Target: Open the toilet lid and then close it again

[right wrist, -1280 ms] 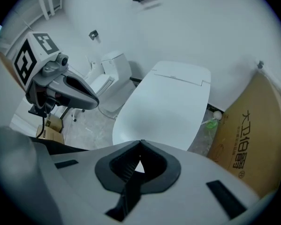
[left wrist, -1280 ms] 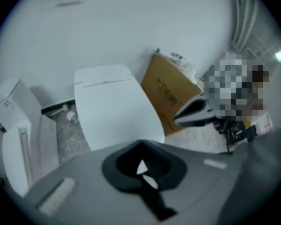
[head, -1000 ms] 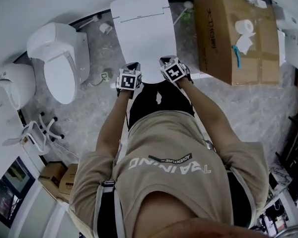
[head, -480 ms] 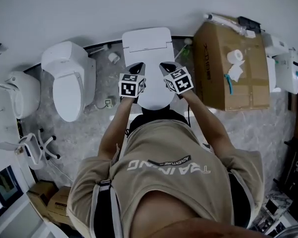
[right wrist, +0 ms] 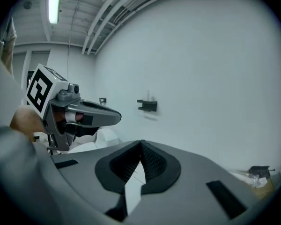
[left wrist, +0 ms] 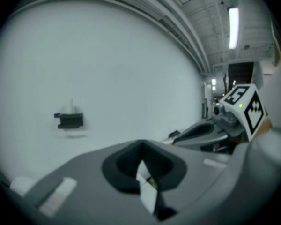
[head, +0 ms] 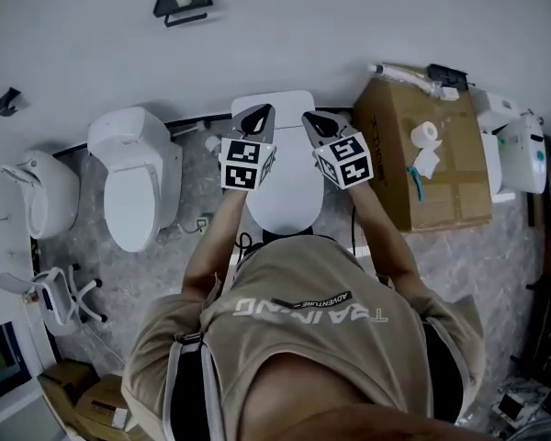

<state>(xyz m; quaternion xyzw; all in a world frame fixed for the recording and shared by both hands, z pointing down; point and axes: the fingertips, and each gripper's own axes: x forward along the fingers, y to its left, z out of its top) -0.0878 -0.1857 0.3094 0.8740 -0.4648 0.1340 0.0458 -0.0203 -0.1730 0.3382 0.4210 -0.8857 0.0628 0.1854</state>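
Overhead, second white toilet (head: 133,186) at far left, left gripper (head: 257,118) raised with jaws pressed tip to tip, white toilet lid (head: 283,186) below and between both grippers (its tilt unclear), right gripper (head: 315,122) likewise clenched tip to tip, cardboard box (head: 441,182) against the wall at right.

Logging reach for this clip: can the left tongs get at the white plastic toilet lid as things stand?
Probably yes: the left tongs, shut and empty, hang over the white plastic toilet lid, which lies closed, with nothing between them.
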